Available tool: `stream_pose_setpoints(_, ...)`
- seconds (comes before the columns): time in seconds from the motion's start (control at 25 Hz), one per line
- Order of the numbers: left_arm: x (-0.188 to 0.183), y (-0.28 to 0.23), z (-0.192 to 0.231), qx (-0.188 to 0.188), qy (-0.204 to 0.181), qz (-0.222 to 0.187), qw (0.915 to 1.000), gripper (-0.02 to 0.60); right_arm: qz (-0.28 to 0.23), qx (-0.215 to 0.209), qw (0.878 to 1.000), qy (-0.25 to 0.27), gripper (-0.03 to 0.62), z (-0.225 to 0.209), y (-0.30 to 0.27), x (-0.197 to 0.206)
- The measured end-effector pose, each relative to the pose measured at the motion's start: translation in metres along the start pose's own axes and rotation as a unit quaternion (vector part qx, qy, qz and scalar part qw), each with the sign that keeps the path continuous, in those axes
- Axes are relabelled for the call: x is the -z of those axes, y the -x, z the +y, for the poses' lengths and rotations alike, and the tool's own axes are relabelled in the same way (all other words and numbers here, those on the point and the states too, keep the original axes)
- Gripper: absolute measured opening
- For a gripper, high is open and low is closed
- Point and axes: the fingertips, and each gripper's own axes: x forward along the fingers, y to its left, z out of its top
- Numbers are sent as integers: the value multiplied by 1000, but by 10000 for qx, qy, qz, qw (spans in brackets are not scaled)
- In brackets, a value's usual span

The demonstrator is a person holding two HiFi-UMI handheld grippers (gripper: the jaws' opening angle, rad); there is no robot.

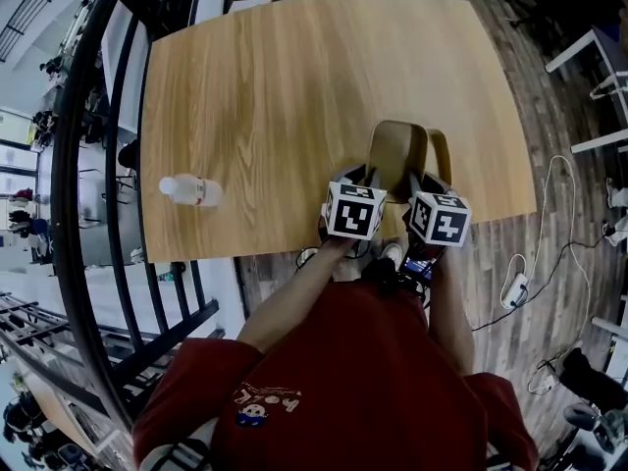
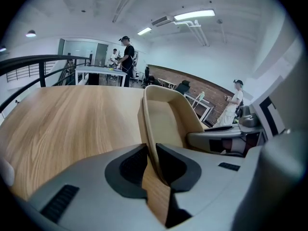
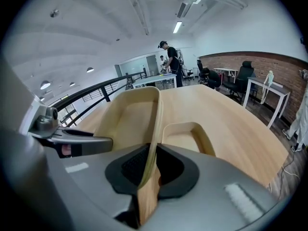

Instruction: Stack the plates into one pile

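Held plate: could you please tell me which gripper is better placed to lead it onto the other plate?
Probably the right. Both clamp rims of the held plate, but the right gripper sits beside the second plate on the table; the left gripper holds the far rim.

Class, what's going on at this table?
A person grips one wooden plate by opposite rims, with the left tongs on its left edge and the right tongs on its right. It is held tilted over the table. A second plate lies flat beside it, not stacked yet. A plastic bottle lies further left.
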Motion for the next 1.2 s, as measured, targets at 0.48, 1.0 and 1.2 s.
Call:
stream_pose_setpoints(0.48,-20,-32,-51,-249,195,-40,9995,63,200,-311,9991,184,43,-62,7,-21)
stream_pose_setpoints(1.0,0,-51,-82,-700,754,211,9945,75,1091,-893,9881,619,48,-98,1,-7)
stream_pose_setpoints(1.2,6,-57,-86,-806,785,266,9933,77,1410,-897,9831,743,49,-104,-2,1)
